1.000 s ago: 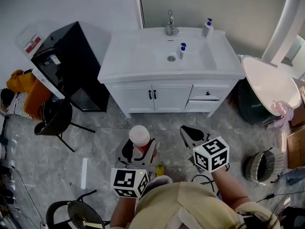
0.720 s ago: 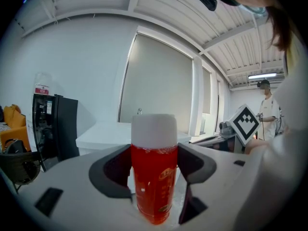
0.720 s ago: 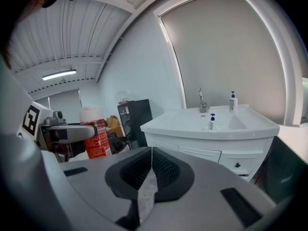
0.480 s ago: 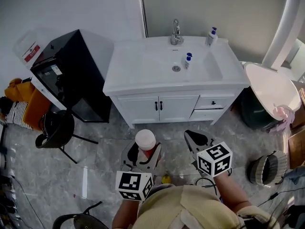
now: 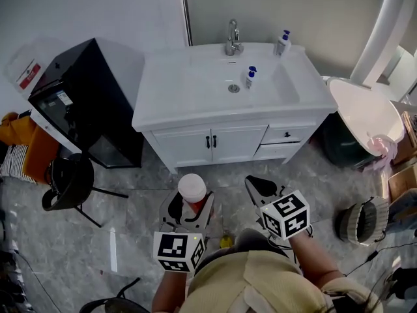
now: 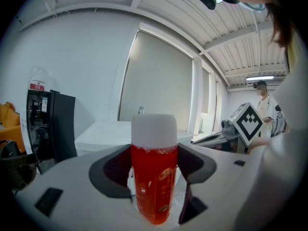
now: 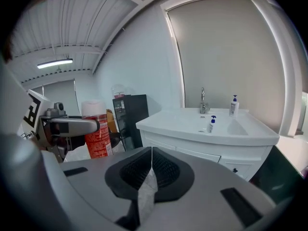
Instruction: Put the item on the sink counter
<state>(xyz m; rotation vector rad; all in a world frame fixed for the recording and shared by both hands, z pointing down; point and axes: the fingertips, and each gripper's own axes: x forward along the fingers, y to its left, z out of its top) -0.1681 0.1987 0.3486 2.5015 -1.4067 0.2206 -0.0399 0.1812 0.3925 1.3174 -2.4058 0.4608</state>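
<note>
A red bottle with a white cap [image 5: 191, 194] stands upright between the jaws of my left gripper [image 5: 189, 207], which is shut on it, low over the grey floor in front of the vanity. In the left gripper view the bottle [image 6: 154, 177] fills the middle, with the pads pressed on both its sides. My right gripper [image 5: 260, 186] hangs beside it on the right, shut, its pads meeting at the tips [image 7: 151, 150] and holding nothing. The white sink counter [image 5: 176, 87] lies ahead, also seen as the counter [image 7: 192, 124] in the right gripper view.
A faucet [image 5: 232, 38] and a pump bottle [image 5: 282, 43] stand at the counter's back, and a small pump bottle [image 5: 249, 77] is in the basin. A black cabinet [image 5: 78, 103] and a chair [image 5: 68, 181] are on the left. A white tub [image 5: 365, 113] and a basket [image 5: 357, 222] are on the right.
The head view has shifted a little, so the vanity sits slightly differently in frame. Both grippers keep their places and the left one still holds the bottle.
</note>
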